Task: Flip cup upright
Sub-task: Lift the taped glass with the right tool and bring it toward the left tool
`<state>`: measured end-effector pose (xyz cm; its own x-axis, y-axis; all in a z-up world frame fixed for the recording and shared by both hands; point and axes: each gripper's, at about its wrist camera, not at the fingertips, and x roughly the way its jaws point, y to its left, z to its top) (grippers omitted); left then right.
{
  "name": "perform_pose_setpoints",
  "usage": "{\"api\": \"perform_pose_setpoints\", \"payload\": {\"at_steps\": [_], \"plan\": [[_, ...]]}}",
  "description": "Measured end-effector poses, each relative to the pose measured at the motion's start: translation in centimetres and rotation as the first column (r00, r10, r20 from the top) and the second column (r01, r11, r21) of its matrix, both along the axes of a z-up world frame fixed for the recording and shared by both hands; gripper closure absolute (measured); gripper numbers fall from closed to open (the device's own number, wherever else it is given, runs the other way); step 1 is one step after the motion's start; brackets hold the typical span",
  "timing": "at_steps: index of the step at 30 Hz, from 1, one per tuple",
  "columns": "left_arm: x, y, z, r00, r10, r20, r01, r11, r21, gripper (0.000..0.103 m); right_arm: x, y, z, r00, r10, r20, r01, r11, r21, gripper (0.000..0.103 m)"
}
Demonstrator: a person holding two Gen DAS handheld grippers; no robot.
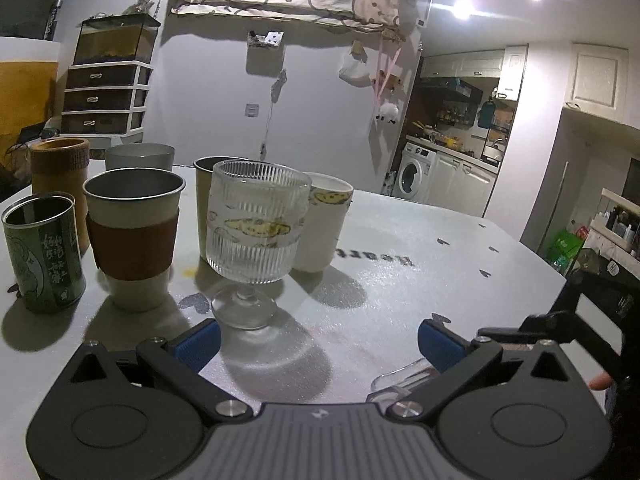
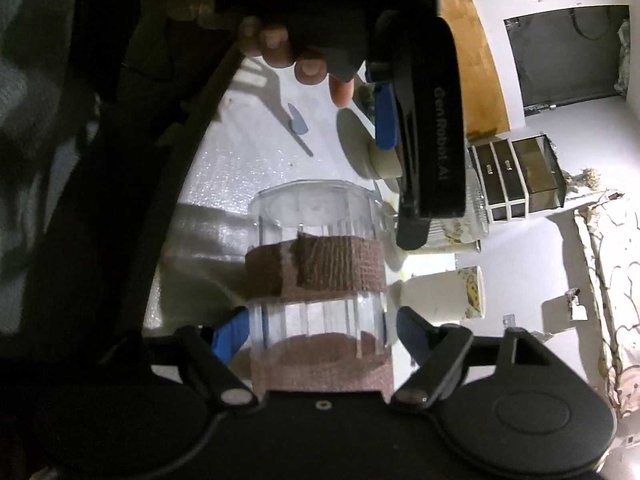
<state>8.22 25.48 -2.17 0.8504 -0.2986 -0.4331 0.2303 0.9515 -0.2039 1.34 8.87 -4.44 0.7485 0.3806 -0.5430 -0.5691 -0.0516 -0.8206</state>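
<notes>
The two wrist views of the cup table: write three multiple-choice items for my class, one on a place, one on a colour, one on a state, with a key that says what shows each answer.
1. Where does the ribbed stemmed glass stand?
A. Straight ahead of the left gripper
B. Behind the green can
C. Inside the metal cup

2. What colour is the band on the clear plastic cup?
A. Green
B. Brown
C. Yellow

3. How does the right gripper stand to the clear plastic cup?
A. Open, far from it
B. Closed on empty air
C. Its blue pads on either side of it

Key: 1 A, the glass stands on the table just beyond the open fingers. 2 B, a brown woven strip wraps its middle. 3 C, the right wrist view shows the cup between the pads.
</notes>
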Motion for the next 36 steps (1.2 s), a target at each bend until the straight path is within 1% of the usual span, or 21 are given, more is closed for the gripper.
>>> {"api": "perform_pose_setpoints", "payload": {"at_steps": [1,2,3,6,8,10,11,13,15,17,18,20,23,25,27,28,32,34,36], "plan": [[0.0,0.1,0.0,1.000,0.001,-0.001,-0.001,1.000,0.000,0.000,-0.1,0.0,0.0,1.000,-0.005,0.004,0.005,1.000,0.003,0.016],[0.1,0.1,0.0,1.000,0.003,-0.002,-0.003,1.000,-0.001,0.000,-0.4,-0.1,0.1,1.000,-0.016,0.010,0.016,1.000,0.010,0.011],[0.2,0.2,0.0,1.000,0.004,-0.004,-0.004,1.000,-0.001,0.000,-1.8,-0.5,-0.1,0.999,-0.031,0.019,0.030,0.999,0.029,0.009],[0.5,0.4,-0.2,1.000,0.012,-0.015,-0.012,1.000,0.003,0.000,-2.4,-1.3,0.6,0.995,-0.103,-0.002,0.103,0.989,0.102,0.008],[0.7,0.6,-0.4,1.000,0.015,-0.023,-0.015,1.000,0.001,0.000,-2.3,-2.0,1.0,0.986,-0.164,-0.022,0.165,0.972,0.166,0.008],[0.9,0.9,-0.6,0.999,0.016,-0.029,-0.016,1.000,-0.005,0.000,-2.6,-3.0,1.2,0.969,-0.242,-0.051,0.247,0.937,0.248,0.008],[1.0,1.0,-0.6,0.999,0.017,-0.033,-0.017,1.000,-0.009,0.000,-2.7,-3.5,1.2,0.957,-0.282,-0.068,0.289,0.911,0.294,0.007],[1.2,1.1,-0.8,0.999,0.019,-0.040,-0.020,1.000,-0.014,0.000,-2.9,-4.5,1.2,0.926,-0.362,-0.108,0.374,0.842,0.389,0.007],[1.4,1.1,-1.0,0.999,0.021,-0.048,-0.021,1.000,-0.015,0.000,-3.1,-5.2,0.9,0.892,-0.433,-0.128,0.440,0.770,0.462,0.007],[1.5,1.0,-1.2,0.998,0.020,-0.057,-0.020,1.000,-0.009,0.000,-3.1,-5.6,0.6,0.861,-0.485,-0.156,0.486,0.691,0.535,0.007],[1.6,1.0,-1.3,0.998,0.018,-0.061,-0.019,1.000,-0.004,0.000,-3.0,-5.8,0.5,0.845,-0.501,-0.186,0.509,0.647,0.568,0.006],[1.5,0.7,-1.5,0.998,0.007,-0.069,-0.006,1.000,0.006,0.000,-2.6,-6.2,0.6,0.820,-0.523,-0.232,0.541,0.579,0.610,0.006],[0.8,0.5,-1.5,0.998,-0.016,-0.065,0.017,1.000,0.011,0.000,-1.6,-6.5,0.4,0.781,-0.570,-0.257,0.578,0.500,0.645,0.006],[0.4,0.5,-1.5,0.997,-0.033,-0.068,0.034,0.999,0.012,0.000,-0.7,-6.6,0.6,0.751,-0.590,-0.297,0.604,0.430,0.671,0.006],[-0.1,0.5,-1.5,0.996,-0.046,-0.077,0.047,0.999,0.007,0.000,0.3,-6.7,0.8,0.725,-0.599,-0.339,0.627,0.372,0.685,0.006],[-0.4,0.5,-1.4,0.996,-0.048,-0.079,0.049,0.999,0.011,0.000,0.8,-6.7,0.7,0.714,-0.603,-0.355,0.637,0.350,0.687,0.006],[-1.3,0.6,-1.3,0.994,-0.063,-0.089,0.064,0.998,0.007,0.001,2.3,-6.3,0.4,0.683,-0.613,-0.397,0.662,0.289,0.692,0.006],[-1.7,0.5,-1.2,0.995,-0.044,-0.085,0.047,0.998,0.035,0.001,2.7,-6.3,0.5,0.678,-0.590,-0.438,0.672,0.255,0.695,0.006],[-1.8,0.6,-1.2,0.995,-0.045,-0.087,0.048,0.998,0.041,0.001,2.9,-6.5,0.5,0.675,-0.576,-0.461,0.677,0.235,0.697,0.006]]}}
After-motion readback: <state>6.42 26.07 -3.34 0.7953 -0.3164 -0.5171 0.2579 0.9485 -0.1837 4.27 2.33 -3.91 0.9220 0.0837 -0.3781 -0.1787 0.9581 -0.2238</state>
